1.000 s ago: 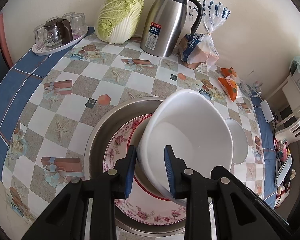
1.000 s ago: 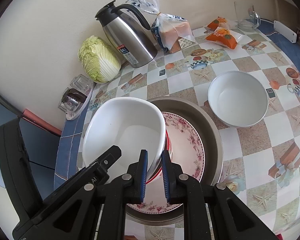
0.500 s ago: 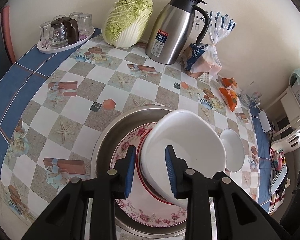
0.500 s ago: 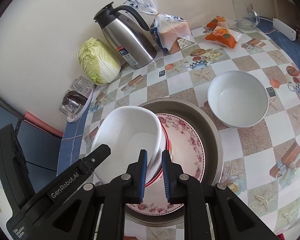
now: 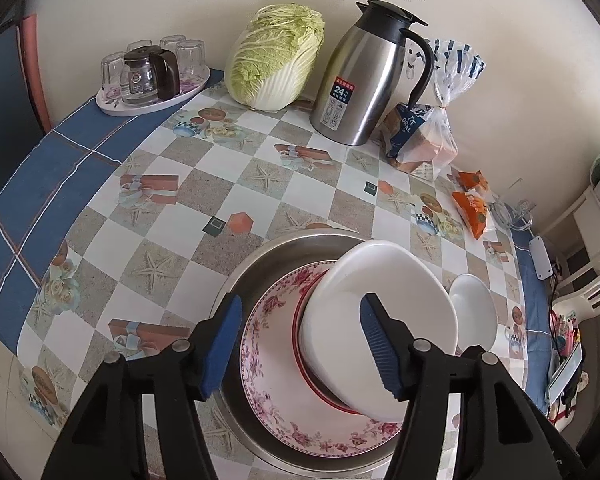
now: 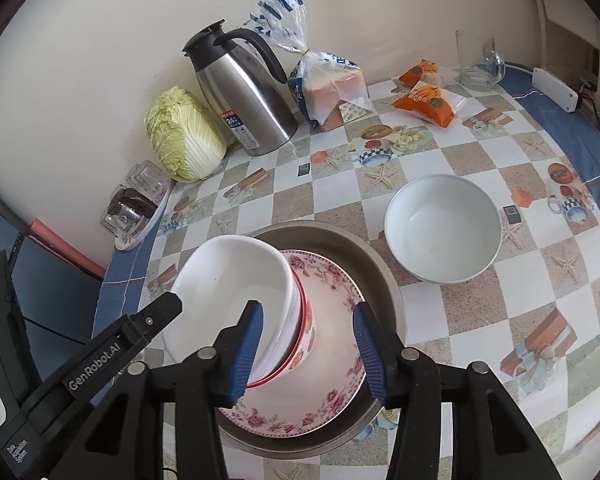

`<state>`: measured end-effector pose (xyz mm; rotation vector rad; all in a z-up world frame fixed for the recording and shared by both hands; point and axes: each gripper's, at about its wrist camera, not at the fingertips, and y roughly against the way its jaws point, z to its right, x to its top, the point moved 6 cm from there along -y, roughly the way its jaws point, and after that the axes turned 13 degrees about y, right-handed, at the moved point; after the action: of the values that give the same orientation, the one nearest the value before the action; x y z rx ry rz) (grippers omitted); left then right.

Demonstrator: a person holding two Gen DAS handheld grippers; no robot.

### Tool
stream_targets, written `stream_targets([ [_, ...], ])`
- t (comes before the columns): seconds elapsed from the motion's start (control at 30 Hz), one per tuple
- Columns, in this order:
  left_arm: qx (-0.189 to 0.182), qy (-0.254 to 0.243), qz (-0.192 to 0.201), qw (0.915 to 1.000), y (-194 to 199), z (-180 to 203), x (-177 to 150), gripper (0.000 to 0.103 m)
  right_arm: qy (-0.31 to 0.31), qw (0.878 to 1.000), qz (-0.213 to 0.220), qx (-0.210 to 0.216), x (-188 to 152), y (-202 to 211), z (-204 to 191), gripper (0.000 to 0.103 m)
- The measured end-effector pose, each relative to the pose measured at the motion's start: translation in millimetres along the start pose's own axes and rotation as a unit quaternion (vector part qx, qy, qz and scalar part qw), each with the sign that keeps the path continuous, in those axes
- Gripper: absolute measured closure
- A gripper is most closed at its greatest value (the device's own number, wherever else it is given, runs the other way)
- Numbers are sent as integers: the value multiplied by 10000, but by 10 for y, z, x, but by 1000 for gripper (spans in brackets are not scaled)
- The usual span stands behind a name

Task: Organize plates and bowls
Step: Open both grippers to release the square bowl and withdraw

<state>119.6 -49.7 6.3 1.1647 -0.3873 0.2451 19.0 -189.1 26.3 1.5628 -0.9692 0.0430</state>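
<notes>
Both grippers spread wide, holding nothing. Left gripper [image 5: 300, 344] and right gripper [image 6: 306, 354] hover over stack: white bowl [image 6: 236, 292] nested in red-rimmed bowl [image 6: 304, 332], on floral plate [image 6: 300, 400], inside steel basin [image 6: 380, 276] on worktop [image 6: 440, 152]. Remaining loose bowl [image 6: 442, 226] sits right of basin, just beside its rim, upright, mouth up. It lies forward-right of right fingers [image 6: 370, 356], far side of stack from left gripper. Judgement: right gripper nearer, likely fetches it; round rim offers no preferred axis.

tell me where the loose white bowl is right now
The loose white bowl sits on the checkered tablecloth, just right of the metal basin holding the stacked dishes; in the left wrist view it peeks from behind the stack.
</notes>
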Motion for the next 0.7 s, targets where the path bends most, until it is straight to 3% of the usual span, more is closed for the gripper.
stream_targets([
  [0.2, 361, -99, 165, 9992, 4, -19, -5, 25, -7, 10000, -79, 52, -14, -28, 83, 21],
  [0.33, 548, -137, 266, 9980, -5, -16, -21, 23, 43, 9999, -98, -12, -27, -41, 133, 0],
  [0.43, 568, -7, 323, 9979, -4, -26, -21, 5, 103, 9999, -47, -64, -20, -21, 178, 0],
  [0.7, 656, -19, 728, 9952, 97, 63, 1, 5, -24, 9999, 70, -156, 26, 61, 411, 0],
])
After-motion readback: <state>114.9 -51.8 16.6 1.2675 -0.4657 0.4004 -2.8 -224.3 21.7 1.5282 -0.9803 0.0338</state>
